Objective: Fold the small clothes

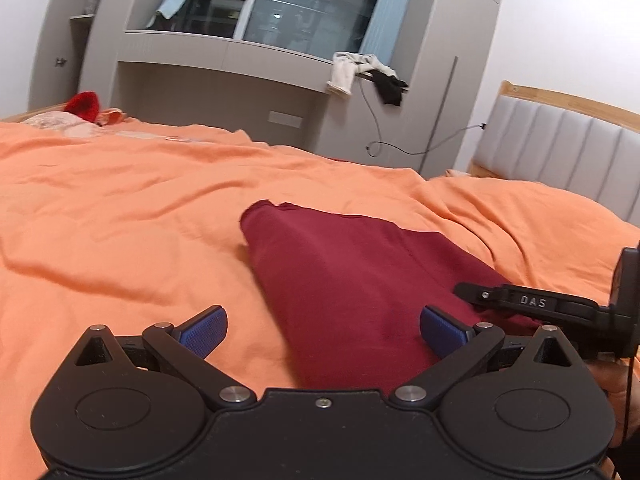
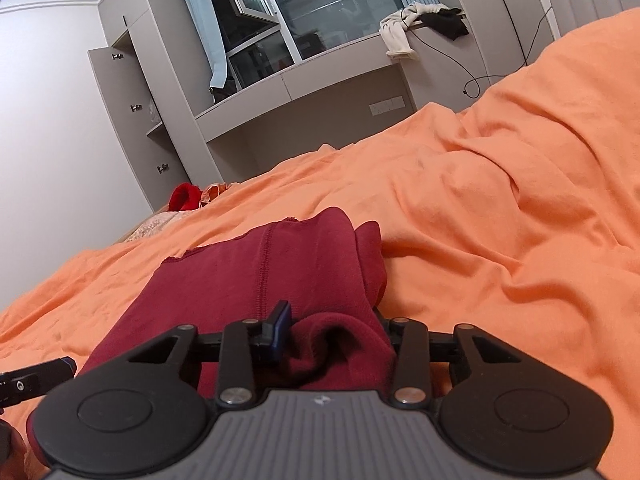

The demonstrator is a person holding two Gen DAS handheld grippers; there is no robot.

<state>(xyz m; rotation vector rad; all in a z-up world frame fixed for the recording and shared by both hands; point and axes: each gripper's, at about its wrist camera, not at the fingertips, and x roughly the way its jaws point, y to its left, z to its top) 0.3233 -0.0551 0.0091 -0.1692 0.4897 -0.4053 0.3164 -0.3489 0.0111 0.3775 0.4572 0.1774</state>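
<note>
A dark red garment [image 1: 352, 276] lies partly folded on the orange bedspread [image 1: 120, 208]. My left gripper [image 1: 324, 328] is open, its blue pads [image 1: 204, 330] wide apart over the garment's near edge, holding nothing. My right gripper [image 2: 320, 332] is shut on a bunched near edge of the dark red garment [image 2: 256, 276]; cloth covers its right finger. In the left wrist view the right gripper [image 1: 520, 304] shows at the garment's right edge.
The orange bedspread [image 2: 500, 220] is rumpled, with a raised mound to the right. A red item [image 1: 84, 106] lies at the bed's far corner. A padded headboard [image 1: 560, 152] stands at right. A grey window shelf [image 1: 224, 56] carries hanging clothes [image 1: 360, 72] and a cable.
</note>
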